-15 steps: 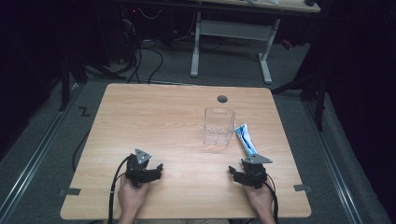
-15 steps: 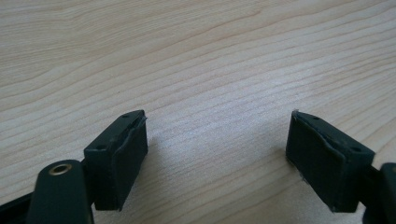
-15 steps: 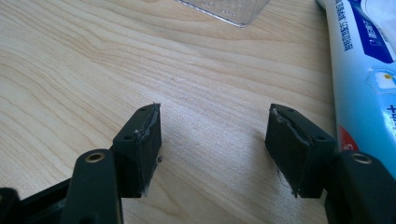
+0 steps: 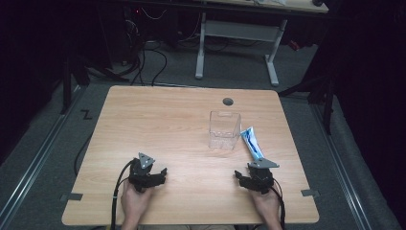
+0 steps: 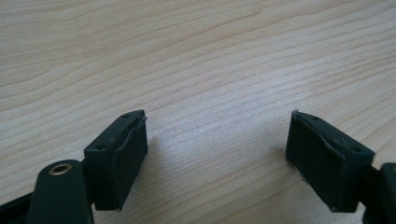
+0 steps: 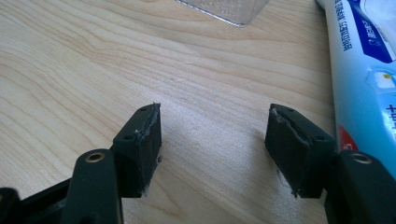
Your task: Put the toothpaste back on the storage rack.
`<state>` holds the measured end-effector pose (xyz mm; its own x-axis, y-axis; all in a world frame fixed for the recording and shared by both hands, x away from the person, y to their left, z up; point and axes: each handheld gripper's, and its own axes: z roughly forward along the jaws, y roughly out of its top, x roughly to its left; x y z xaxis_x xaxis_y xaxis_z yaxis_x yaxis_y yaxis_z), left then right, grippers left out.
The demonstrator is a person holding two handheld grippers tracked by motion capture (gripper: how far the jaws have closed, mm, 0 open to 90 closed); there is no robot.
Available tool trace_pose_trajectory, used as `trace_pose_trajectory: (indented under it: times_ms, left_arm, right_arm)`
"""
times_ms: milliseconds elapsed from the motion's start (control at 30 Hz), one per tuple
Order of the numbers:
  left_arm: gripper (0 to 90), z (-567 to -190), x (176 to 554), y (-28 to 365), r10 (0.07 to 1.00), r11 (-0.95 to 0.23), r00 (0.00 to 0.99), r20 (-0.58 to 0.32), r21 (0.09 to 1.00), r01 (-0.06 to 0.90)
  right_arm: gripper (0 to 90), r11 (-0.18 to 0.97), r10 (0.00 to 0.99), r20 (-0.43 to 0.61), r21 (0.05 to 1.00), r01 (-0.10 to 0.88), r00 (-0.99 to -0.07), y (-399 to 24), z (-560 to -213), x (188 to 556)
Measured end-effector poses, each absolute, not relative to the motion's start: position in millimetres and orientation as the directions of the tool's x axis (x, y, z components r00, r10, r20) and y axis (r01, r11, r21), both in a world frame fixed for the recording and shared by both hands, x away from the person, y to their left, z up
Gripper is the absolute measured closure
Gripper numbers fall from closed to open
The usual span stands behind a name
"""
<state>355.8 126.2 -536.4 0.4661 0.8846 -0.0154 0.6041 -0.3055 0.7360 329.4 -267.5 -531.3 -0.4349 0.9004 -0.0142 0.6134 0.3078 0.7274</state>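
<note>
Wooden table (image 4: 158, 120) with a tube (image 4: 252, 143) lying beside a clear box (image 4: 224, 129), untouched; both grippers, left (image 4: 152, 176) and right (image 4: 249, 179), rest spread and empty, nothing begun.

No legible print on tube (image 6: 362, 70)

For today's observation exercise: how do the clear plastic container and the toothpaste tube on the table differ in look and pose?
The clear container is see-through and colourless; the toothpaste tube is opaque, blue and white with printing. The container stands upright with its opening up; the tube lies flat. The container is boxy; the tube is long and slim. Both rest on the wooden table, side by side, with nothing holding them.
</note>
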Motion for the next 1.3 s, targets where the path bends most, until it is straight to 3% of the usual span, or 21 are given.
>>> trace_pose_trajectory:
  times_ms: [1200,1300]
  left_arm:
    - [21.1,-536.1,355.7,126.6,0.885,-0.306,0.465,-0.016,0.734,0.607]
    - [21.1,-536.1,355.7,126.6,0.885,-0.305,0.465,-0.016,0.734,0.607]
  right_arm:
    - [40.9,0.316,0.898,-0.022,0.729,0.607,-0.44,-264.2,-531.1,326.2]
    - [49.3,0.344,0.883,-0.037,0.728,0.593,-0.467,-262.1,-529.8,323.0]
